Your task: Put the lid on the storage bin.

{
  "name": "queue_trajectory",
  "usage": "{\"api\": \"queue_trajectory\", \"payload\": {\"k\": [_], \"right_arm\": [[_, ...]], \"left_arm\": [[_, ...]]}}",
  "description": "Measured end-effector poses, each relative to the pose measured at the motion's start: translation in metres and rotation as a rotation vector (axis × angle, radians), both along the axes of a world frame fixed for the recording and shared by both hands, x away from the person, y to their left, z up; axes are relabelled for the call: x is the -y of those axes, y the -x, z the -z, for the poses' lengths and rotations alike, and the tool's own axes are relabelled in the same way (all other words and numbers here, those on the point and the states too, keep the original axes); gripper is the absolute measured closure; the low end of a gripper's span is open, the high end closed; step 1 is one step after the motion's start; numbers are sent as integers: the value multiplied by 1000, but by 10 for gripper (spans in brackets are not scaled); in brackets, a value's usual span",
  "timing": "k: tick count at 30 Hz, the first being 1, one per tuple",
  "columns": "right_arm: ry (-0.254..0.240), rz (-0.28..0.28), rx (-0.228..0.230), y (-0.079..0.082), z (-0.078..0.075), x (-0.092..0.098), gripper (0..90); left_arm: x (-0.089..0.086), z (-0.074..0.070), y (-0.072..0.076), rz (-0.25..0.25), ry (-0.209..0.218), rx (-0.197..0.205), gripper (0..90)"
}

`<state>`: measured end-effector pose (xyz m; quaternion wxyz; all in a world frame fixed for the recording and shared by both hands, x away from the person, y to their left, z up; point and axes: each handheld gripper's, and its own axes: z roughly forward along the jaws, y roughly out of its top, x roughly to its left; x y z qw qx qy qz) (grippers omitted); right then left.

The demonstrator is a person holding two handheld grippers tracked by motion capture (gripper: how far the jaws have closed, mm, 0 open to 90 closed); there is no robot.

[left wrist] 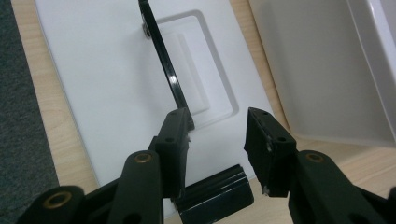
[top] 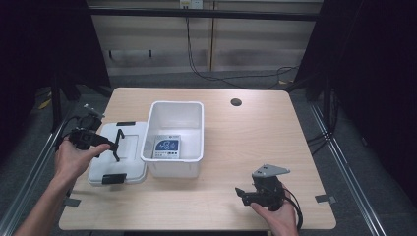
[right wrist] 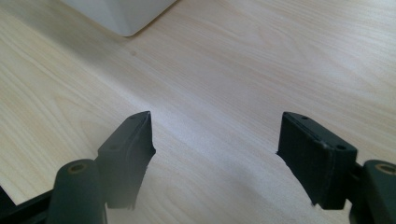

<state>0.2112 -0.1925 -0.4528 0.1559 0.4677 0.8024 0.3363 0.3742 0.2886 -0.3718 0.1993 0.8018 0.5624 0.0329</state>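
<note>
high view: the white bin (top: 174, 135) stands mid-table with a blue-printed card (top: 166, 148) flat inside; its white lid (top: 129, 147) lies just left, under the left gripper (top: 116, 145). left gripper view: jaws apart above the lid's raised black handle (left wrist: 167, 74), gripping nothing. right gripper view: right gripper (right wrist: 215, 156), jaws wide apart over bare table (right wrist: 243, 60).

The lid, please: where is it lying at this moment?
In the high view the lid lies flat on the table's left side, right beside the white bin, with the left gripper over its black handle.
</note>
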Motion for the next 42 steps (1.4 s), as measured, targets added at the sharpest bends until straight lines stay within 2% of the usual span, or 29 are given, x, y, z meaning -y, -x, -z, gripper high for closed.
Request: {"api": "queue_trajectory", "payload": {"k": [4, 9, 16, 19, 20, 22, 23, 25, 28, 32, 36, 38, 42], "right_arm": [[1, 1, -2, 0, 0, 0, 257], [6, -8, 2, -1, 1, -1, 258], [9, -10, -9, -1, 1, -2, 258], [8, -12, -10, -1, 1, -1, 258], [8, -11, -10, 0, 1, -1, 258], [8, -12, -11, 0, 1, -2, 258], [8, -12, -11, 0, 1, -2, 258], [8, -15, -14, 0, 2, -2, 257], [8, -18, -16, 0, 2, -2, 257], [12, -23, -21, 0, 2, -3, 257], [12, -26, -24, 0, 2, -3, 257], [11, -28, -25, 0, 2, -3, 257], [11, -25, -30, 0, 2, -3, 257]], "left_arm": [[-2, 3, -7, -22, -6, -32, 596], [-5, 3, -14, -44, -14, -46, 610], [3, 0, -32, -61, -58, -91, 617], [6, 0, -37, -79, -59, -90, 616], [9, 3, -42, -83, -68, -112, 615], [11, 6, -46, -92, -87, -130, 615], [11, 6, -46, -92, -87, -130, 616], [12, 11, -52, -113, -85, -155, 615], [11, 13, -58, -137, -86, -159, 632], [14, 14, -62, -148, -108, -174, 656], [13, 16, -66, -156, -92, -194, 650], [14, 19, -69, -176, -107, -219, 649], [16, 22, -71, -182, -123, -238, 648]]}}
